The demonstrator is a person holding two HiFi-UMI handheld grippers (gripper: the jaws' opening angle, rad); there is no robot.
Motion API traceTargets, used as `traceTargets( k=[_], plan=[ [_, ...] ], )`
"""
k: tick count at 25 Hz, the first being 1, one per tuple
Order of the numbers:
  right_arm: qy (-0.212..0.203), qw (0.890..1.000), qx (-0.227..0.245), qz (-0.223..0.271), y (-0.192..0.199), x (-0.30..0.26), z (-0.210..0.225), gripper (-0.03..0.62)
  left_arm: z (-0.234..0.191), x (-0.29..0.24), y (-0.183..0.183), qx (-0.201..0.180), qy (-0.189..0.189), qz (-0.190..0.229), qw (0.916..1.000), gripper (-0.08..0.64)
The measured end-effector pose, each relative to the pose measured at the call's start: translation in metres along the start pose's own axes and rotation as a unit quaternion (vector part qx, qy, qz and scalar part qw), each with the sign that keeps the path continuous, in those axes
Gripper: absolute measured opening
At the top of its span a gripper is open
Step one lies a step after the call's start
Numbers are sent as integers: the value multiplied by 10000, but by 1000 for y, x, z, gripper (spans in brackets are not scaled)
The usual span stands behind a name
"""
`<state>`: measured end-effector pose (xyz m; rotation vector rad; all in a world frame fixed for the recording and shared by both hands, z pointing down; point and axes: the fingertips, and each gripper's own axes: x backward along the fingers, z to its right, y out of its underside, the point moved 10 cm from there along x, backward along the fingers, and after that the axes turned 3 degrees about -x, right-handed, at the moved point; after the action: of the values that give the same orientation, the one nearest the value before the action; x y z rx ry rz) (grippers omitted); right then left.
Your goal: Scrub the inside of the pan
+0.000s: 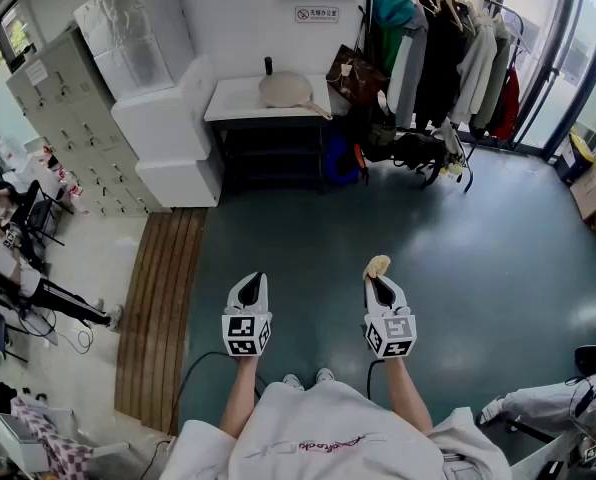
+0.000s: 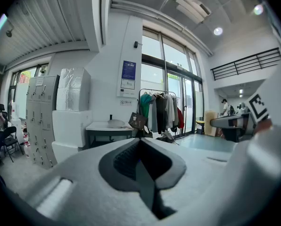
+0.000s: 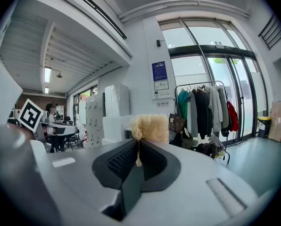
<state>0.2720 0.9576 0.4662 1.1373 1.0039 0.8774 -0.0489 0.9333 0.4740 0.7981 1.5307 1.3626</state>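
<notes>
While right gripper point(image 1: 379, 281) pinches scrubber point(image 3: 150, 126), distant pan point(image 1: 286, 90), inside unseen

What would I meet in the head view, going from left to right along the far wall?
Grey lockers → stacked white blocks → white table with the pan on it → brown bag → clothes rack.

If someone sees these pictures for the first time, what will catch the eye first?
First, the pale, fuzzy scrubber pinched in the shut right gripper, held over the teal floor. Beside it the left gripper is shut on nothing. Far ahead, the pan lies on a white table, left of a full clothes rack.
</notes>
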Motion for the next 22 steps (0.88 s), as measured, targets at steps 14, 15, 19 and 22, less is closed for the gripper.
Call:
traceTargets(
  k=[14,15,19,22],
  plan=[
    [-225,9997,-88,26,-2,0,35,23,32,-21,-10,-91,-70,-6,9999,0],
    [-259,9996,-75,-3,-1,1,38,23,37,-22,-9,-92,-73,-19,9999,0],
    [-408,9991,-12,-79,1,3,46,23,51,-26,-9,-95,-113,-45,9999,0],
    [-483,9988,2,-121,3,3,53,23,59,-28,-6,-78,-163,-96,9998,0]
  ],
)
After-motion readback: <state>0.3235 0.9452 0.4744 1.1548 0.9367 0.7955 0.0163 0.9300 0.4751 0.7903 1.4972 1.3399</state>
